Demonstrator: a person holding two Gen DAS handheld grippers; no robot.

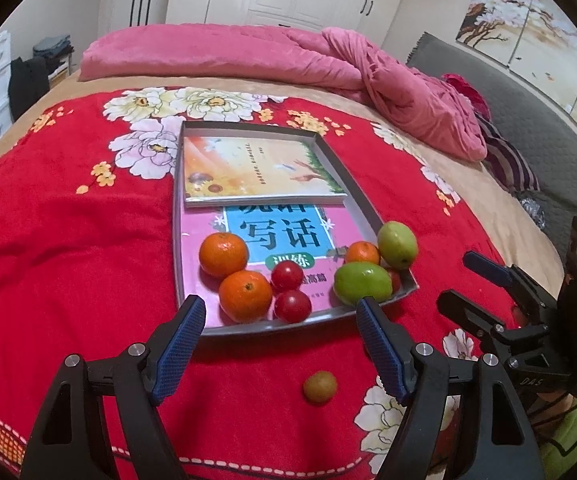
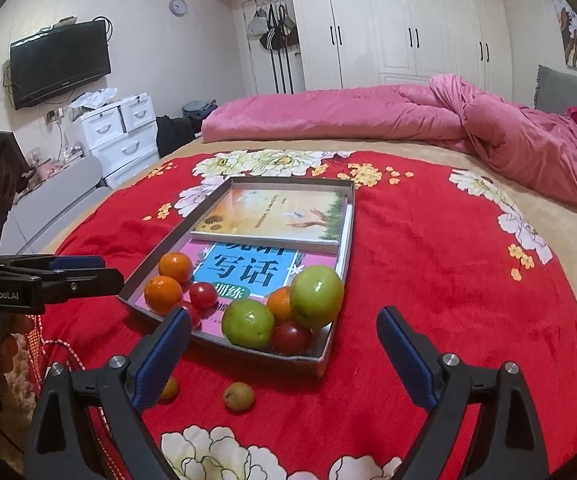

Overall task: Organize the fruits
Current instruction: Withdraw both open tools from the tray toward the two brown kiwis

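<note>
A grey tray [image 1: 248, 326] on the red flowered blanket holds two books, oranges [image 1: 223, 254], red tomatoes [image 1: 287, 276] and two green fruits [image 1: 362, 283]. The same tray [image 2: 312, 362] sits ahead in the right wrist view. One small brownish fruit [image 1: 320, 387] lies on the blanket in front of the tray, below my left gripper [image 1: 279, 302], which is open and holds nothing. In the right wrist view a second small fruit [image 2: 169, 387] peeks from behind a finger beside the first [image 2: 239, 397]. My right gripper [image 2: 284, 314] is open wide and holds nothing.
Each gripper shows in the other's view: the right gripper [image 1: 456, 280] beside the tray, the left gripper [image 2: 112, 269] at the far left. A pink quilt [image 2: 368, 116] is heaped at the bed's far side. White drawers [image 2: 120, 136] stand beyond the bed's left edge.
</note>
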